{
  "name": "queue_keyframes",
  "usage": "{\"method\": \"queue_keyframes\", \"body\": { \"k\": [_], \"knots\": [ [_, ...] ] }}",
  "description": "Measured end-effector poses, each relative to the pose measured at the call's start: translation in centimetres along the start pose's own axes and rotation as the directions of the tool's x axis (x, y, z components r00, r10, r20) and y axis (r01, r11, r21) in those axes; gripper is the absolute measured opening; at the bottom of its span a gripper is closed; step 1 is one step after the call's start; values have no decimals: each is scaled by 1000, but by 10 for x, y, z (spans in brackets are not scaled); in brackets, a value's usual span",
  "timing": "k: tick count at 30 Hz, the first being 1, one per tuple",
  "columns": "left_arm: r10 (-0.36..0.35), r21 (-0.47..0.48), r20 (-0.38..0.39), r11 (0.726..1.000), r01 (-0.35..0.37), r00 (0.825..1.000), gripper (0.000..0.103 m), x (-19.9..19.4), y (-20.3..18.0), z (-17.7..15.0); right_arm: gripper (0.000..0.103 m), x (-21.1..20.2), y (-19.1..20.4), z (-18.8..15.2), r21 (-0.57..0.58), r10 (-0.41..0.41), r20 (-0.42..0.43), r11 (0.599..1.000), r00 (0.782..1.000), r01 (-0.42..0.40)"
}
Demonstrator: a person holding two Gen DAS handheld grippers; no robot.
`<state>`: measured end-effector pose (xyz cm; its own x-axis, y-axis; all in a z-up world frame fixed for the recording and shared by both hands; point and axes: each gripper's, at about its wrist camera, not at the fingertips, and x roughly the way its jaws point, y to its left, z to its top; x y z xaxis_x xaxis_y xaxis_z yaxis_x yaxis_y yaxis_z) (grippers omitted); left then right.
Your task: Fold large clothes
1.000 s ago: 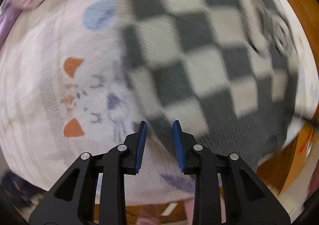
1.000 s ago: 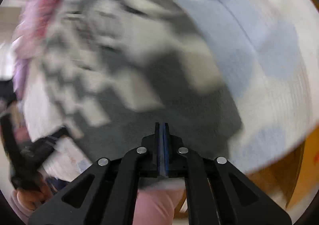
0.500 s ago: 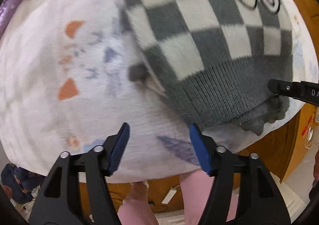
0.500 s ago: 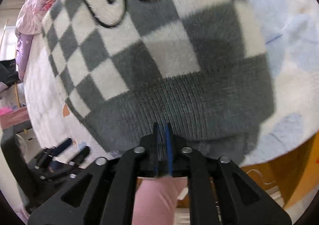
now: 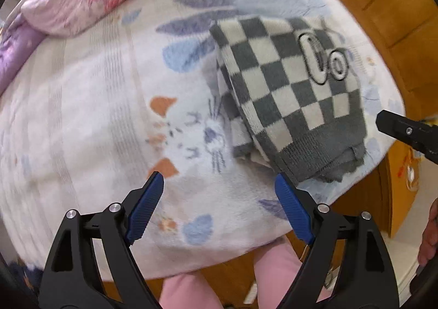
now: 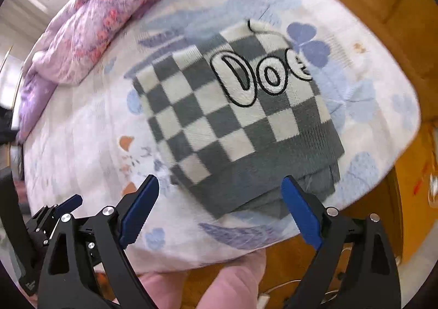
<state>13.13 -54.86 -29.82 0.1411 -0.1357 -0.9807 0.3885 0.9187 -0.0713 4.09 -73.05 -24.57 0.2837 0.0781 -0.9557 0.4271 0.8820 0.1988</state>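
I see the grey and cream checkered knitted sweater (image 6: pixel 241 123) lying folded into a compact block on the white fleece bed blanket with blue flowers (image 5: pixel 82 117), close to the near right corner of the bed. Its ribbed grey hem (image 6: pixel 273 180) faces toward me, and the long axis goes away from me, toward the pink and purple floral quilt (image 6: pixel 90 24) at the far side.

My right gripper (image 6: pixel 219 207) has just been opening; its jaws stand wide now and nothing is between them. The hem lies directly ahead of it and below.

My left gripper (image 5: pixel 219 197) has also just been opening and it holds nothing. From this one the sweater lies ahead and to the right, beyond its right finger.

So I judge that the right gripper is nearer to the hem, and the left must move rightward for any next fold.
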Motion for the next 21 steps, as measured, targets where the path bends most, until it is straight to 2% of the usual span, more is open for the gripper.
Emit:
{"method": "queue_keyframes", "body": {
  "k": [3,6,9,11,13,15,18,19,21],
  "knots": [
    [1,26,12,1000,-2,1000,84,-24,27,-10,88,-3,33,-18,83,-57,48,995,997,53],
    [-36,50,47,998,33,998,84,-55,52,-23,88,-26,62,-47,179,-88,115,982,989,67],
    [-70,68,93,996,64,993,84,-89,71,-33,88,-55,92,-69,258,-127,176,963,976,79],
    [-62,86,129,995,51,990,84,-114,80,-42,88,-75,106,-80,279,-156,222,956,963,90],
    [-63,100,186,994,45,981,84,-139,86,-50,95,-92,119,-88,280,-167,262,956,950,90],
    [-75,120,252,992,46,965,84,-166,92,-61,95,-106,128,-95,255,-141,297,965,944,64],
    [-144,141,317,985,104,938,84,-198,99,-74,95,-124,141,-106,217,-156,329,972,931,87],
    [-142,147,357,985,95,923,84,-212,101,-81,95,-131,144,-112,207,-142,349,976,926,72],
    [-134,160,397,984,75,908,84,-228,102,-89,95,-144,150,-123,190,-127,385,980,914,56]
  ]
}}
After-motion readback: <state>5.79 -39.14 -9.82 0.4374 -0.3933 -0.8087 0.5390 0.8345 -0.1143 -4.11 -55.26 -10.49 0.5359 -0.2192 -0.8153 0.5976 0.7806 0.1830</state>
